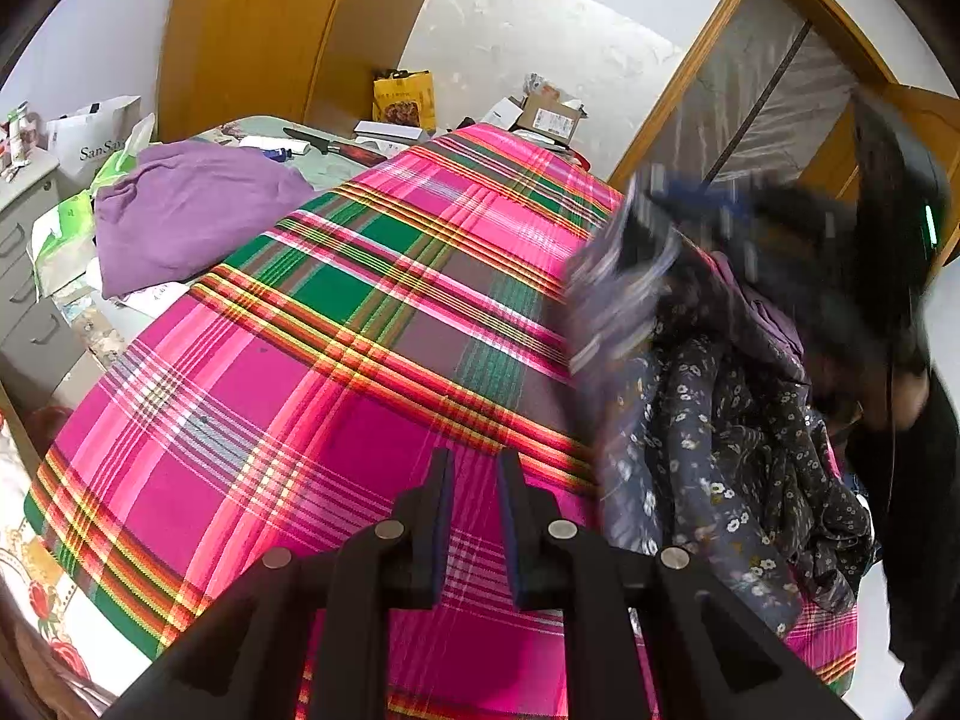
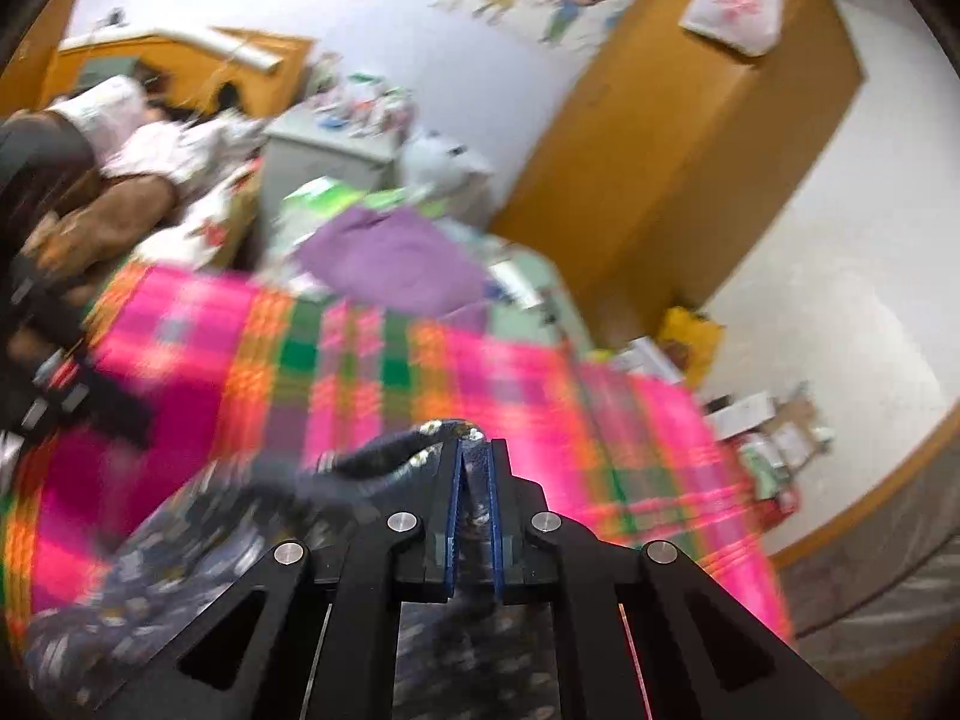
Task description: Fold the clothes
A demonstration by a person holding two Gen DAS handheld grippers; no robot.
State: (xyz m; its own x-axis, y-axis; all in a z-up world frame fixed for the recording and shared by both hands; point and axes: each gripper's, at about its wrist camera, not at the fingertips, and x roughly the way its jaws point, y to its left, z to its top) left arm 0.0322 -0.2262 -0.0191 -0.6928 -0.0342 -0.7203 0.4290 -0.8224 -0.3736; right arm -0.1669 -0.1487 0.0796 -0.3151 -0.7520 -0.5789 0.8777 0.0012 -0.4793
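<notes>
On plaid-covered bed [image 1: 336, 324], right side: right gripper [image 2: 475, 456] jaws clamped on dark floral garment [image 1: 708, 438], lifting it clear. Left gripper [image 1: 474, 468] jaws narrowly parted, empty. Pick-up step; next likely spreading garment flat.

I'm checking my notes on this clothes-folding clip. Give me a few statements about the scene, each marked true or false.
1. The right gripper is clamped on the dark floral garment. True.
2. The left gripper holds the purple cloth. False: its jaws are apart with nothing between them, over the plaid sheet.
3. The purple cloth lies beyond the plaid sheet. True.
4. The floral garment lies folded flat. False: it hangs bunched.
</notes>
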